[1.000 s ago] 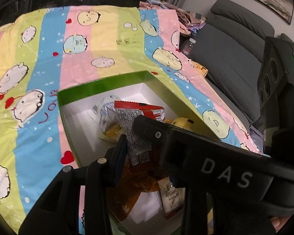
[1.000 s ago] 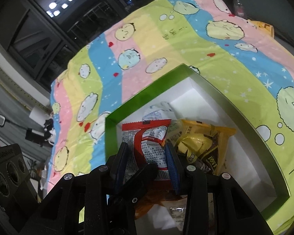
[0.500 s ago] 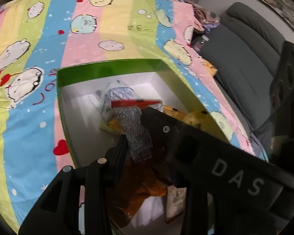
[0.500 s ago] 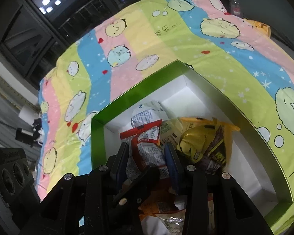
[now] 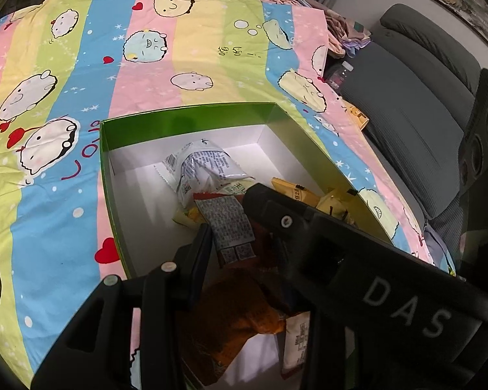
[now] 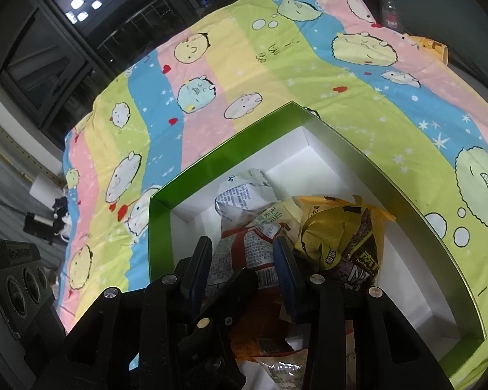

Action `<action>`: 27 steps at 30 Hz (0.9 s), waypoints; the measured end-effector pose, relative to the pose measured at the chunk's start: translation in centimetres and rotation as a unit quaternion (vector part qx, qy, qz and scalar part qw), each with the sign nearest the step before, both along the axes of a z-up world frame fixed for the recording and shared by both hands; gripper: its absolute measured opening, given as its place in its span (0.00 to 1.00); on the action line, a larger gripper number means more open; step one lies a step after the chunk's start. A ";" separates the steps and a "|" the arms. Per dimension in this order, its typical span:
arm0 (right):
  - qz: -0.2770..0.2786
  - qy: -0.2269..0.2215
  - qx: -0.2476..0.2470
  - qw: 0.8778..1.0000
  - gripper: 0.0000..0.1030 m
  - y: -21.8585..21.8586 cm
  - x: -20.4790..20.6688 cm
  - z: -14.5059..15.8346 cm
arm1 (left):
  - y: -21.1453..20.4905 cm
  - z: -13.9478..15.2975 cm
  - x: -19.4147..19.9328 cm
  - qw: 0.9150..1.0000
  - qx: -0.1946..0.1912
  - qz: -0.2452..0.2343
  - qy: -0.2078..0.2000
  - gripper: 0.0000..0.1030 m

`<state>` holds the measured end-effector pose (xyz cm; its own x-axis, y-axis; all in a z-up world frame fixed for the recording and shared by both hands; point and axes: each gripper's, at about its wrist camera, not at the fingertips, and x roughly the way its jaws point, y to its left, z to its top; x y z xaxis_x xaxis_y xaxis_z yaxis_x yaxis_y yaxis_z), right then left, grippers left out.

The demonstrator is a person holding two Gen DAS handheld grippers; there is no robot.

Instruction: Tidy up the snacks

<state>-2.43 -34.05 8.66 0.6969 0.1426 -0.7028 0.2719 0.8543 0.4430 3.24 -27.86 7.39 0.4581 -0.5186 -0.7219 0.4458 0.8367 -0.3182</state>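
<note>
A green box with a white inside (image 5: 185, 123) (image 6: 218, 159) lies on the bed and holds several snack packets. A red-edged packet (image 5: 229, 224) (image 6: 244, 256) stands among them, over a white packet (image 5: 205, 167) (image 6: 240, 198), a yellow packet (image 6: 338, 237) and an orange packet (image 5: 237, 321). My right gripper (image 6: 242, 260) has a finger on each side of the red-edged packet; its arm crosses the left wrist view (image 5: 358, 266). My left gripper (image 5: 234, 237) is open over the box; only its left finger shows, beside the same packet.
The box sits on a striped cartoon bedsheet (image 5: 146, 65) (image 6: 276, 65). A grey sofa (image 5: 416, 81) stands to the right with a bottle (image 5: 338, 73) (image 6: 390, 9) and a yellow cup (image 6: 432, 48) at the bed's edge. Dark windows (image 6: 65, 32) are behind.
The red-edged packet has gone lower into the box with my right gripper around it. Both cameras have tilted, showing more of the bed and box.
</note>
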 end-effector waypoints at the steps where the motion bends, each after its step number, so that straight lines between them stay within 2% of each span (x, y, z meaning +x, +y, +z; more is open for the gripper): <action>1: -0.001 -0.001 -0.003 1.000 0.40 -0.1 -0.1 0.0 | 0.0 0.0 0.0 1.000 0.005 0.002 0.000 0.40; 3: 0.000 0.003 -0.014 1.000 0.40 -0.1 -0.2 0.1 | -0.2 0.1 -0.1 1.000 0.020 0.005 0.000 0.41; 6: -0.007 0.000 -0.016 1.000 0.41 -0.3 -0.7 0.3 | -0.1 0.2 -0.2 1.000 0.019 0.005 0.011 0.43; 9: -0.012 -0.003 -0.017 1.000 0.48 -0.6 -1.3 0.6 | 0.1 0.4 -0.4 1.000 0.017 0.003 0.018 0.45; 14: -0.016 -0.021 -0.002 1.000 0.58 -1.0 -2.5 1.4 | 0.5 2.1 -1.5 1.000 0.020 0.004 -0.001 0.51; 15: -0.016 -0.025 0.002 1.000 0.64 -1.0 -2.7 1.6 | 0.7 2.5 -1.8 1.000 0.019 0.004 -0.006 0.54; 17: -0.016 -0.041 0.008 0.999 0.70 -1.1 -3.4 2.3 | 1.1 3.3 -2.3 1.000 0.015 0.005 -0.015 0.62; 20: -0.016 -0.068 0.019 0.997 0.78 -1.2 -4.5 3.4 | 1.8 4.4 -3.1 0.999 0.012 0.008 -0.030 0.79; 22: -0.029 -0.073 0.010 0.997 0.84 -1.1 -5.2 4.1 | 2.2 5.2 -3.7 0.999 0.020 0.008 -0.040 0.94; 25: -0.040 -0.078 -0.017 0.996 0.86 -0.7 -5.9 5.0 | 3.0 6.5 -4.8 0.997 0.026 0.019 -0.064 1.00; 27: -0.041 -0.079 -0.021 0.996 0.86 -0.4 -6.4 5.6 | 3.6 7.3 -5.4 0.997 0.028 0.024 -0.071 1.00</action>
<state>-8.82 -34.50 14.24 0.8077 0.0535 -0.5872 0.2710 0.8508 0.4501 -2.15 -24.27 14.68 0.5820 -0.4535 -0.6750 0.4413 0.8733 -0.2063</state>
